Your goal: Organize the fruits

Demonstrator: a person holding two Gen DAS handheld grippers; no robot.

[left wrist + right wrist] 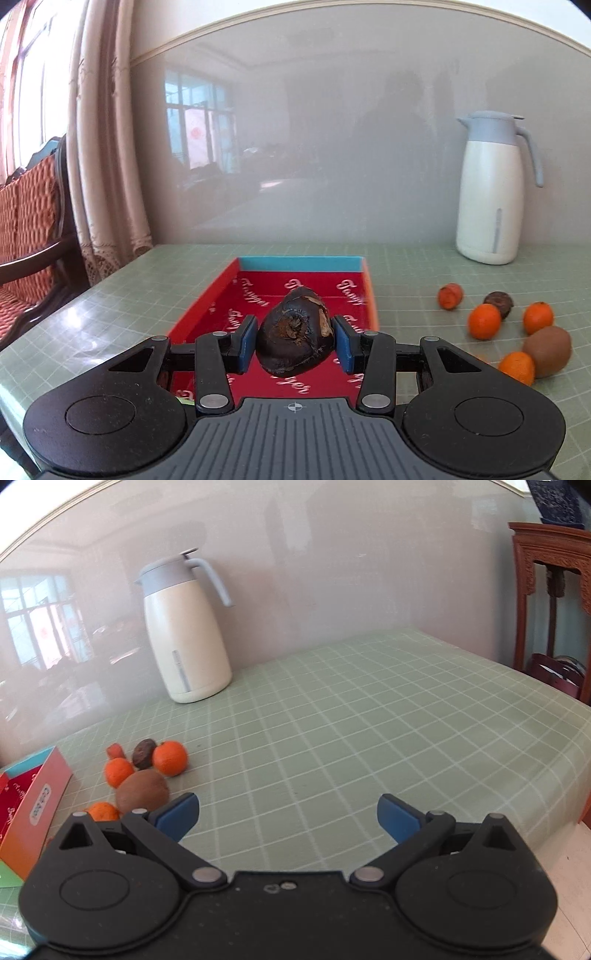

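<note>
My left gripper [295, 338] holds a dark, wrinkled fruit [293, 334] between its blue pads, above the red box [221, 295] with the blue far wall. To its right on the table lie several small oranges [484, 321], a brown kiwi [547, 350] and a small dark fruit [499, 303]. My right gripper [288, 814] is open and empty above the green checked tablecloth. The same fruit pile lies to its left: oranges [170, 757], the kiwi [142, 791], the small dark fruit [144, 753]. The box's corner [40, 805] shows at the far left.
A white thermos jug [489, 188] with a grey-blue lid stands against the glossy back wall; it also shows in the right wrist view [184, 631]. A wooden chair [29, 221] and curtain stand left of the table. A wooden stand [550, 602] is beyond the table's right edge.
</note>
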